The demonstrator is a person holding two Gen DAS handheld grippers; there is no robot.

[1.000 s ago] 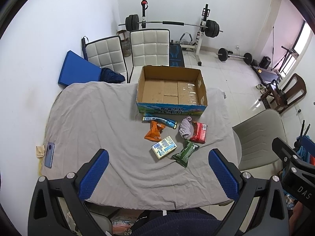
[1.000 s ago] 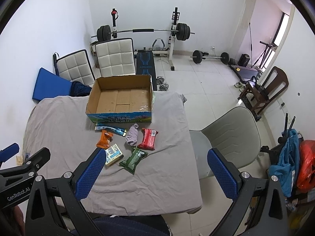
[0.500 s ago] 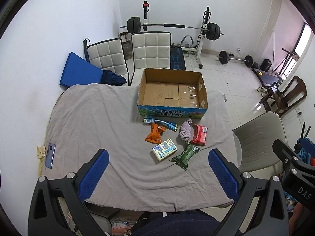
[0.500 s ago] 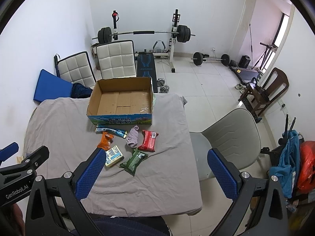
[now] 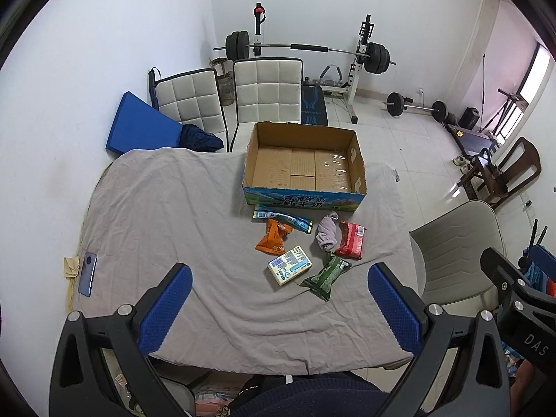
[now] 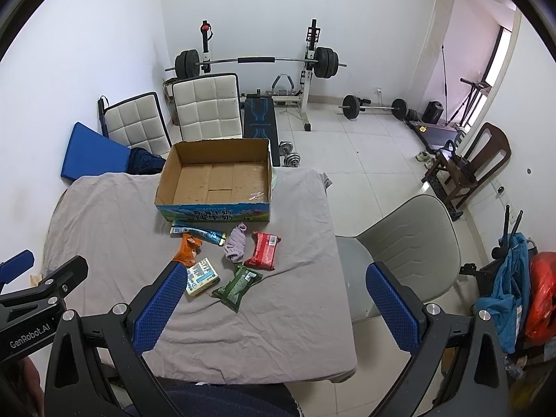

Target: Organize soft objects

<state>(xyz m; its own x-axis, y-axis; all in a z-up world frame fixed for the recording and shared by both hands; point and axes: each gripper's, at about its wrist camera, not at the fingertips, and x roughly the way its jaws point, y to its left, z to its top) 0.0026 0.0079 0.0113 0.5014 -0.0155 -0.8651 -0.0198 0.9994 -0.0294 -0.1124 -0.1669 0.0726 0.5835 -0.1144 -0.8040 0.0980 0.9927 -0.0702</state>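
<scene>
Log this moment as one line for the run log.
stage: not started | left gripper: open, empty | right gripper: open, empty | cardboard box: empty | six soft items incl. purple cloth: on table, before box

From my feed I see a white-walled room with a pale tiled floor (image 6: 351, 160), daylight coming through a window (image 5: 533, 76) on the far right. Against the far wall stands a barbell rack (image 5: 305, 48) with a bench (image 6: 259, 121), a loose barbell (image 6: 373, 106) lying on the floor to its right; two white padded chairs (image 5: 267, 93) and a blue mat (image 5: 139, 127) sit at the far left. A grey-clothed table (image 5: 156, 215) fills the near view, with a grey shell chair (image 6: 406, 246) at its right and a dark wooden chair (image 6: 486, 160) beyond.
</scene>
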